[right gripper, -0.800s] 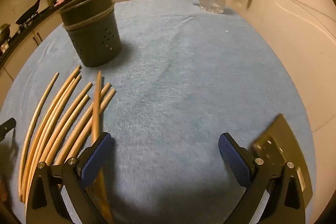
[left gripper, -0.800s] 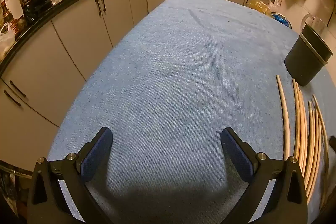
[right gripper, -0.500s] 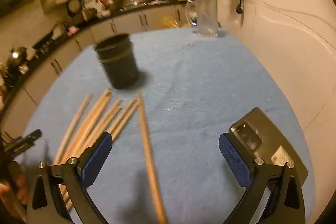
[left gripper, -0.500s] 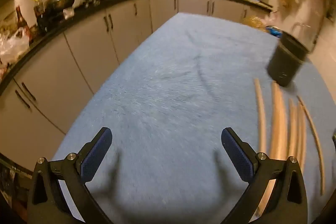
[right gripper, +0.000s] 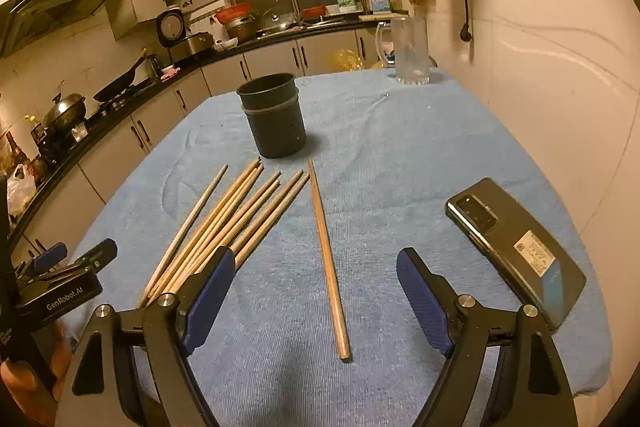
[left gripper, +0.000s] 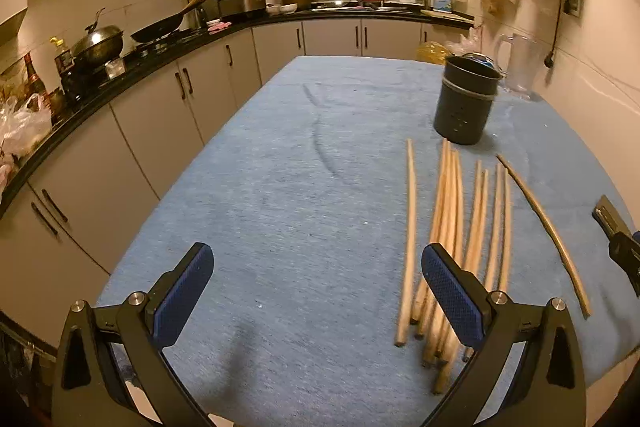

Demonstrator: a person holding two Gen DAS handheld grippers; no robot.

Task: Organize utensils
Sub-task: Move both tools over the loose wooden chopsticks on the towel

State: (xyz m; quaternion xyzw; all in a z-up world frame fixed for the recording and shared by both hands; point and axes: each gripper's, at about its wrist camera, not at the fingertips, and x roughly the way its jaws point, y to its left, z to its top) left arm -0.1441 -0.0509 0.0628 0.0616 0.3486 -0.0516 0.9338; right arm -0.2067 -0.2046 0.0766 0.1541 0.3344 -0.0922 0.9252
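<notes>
On the blue-cloth counter (right gripper: 400, 155) a fan of wooden chopsticks (right gripper: 240, 215) lies flat, their far tips near a dark perforated utensil holder (right gripper: 274, 121) that stands upright beyond them. One single chopstick (right gripper: 326, 259) lies apart to the right of the bundle, running from near the holder toward the camera. The right hand-held gripper (right gripper: 316, 301) hovers above the cloth with its blue-padded jaws spread wide, the single chopstick's near end lying between them but untouched. A dark phone (right gripper: 516, 247) lies face down just right of that gripper. The left hand-held gripper (left gripper: 316, 293) is likewise spread wide and holds nothing; its right finger (left gripper: 450, 295) overlaps the near ends of the chopsticks in view. A clear glass pitcher (right gripper: 410, 51) stands at the counter's far edge.
</notes>
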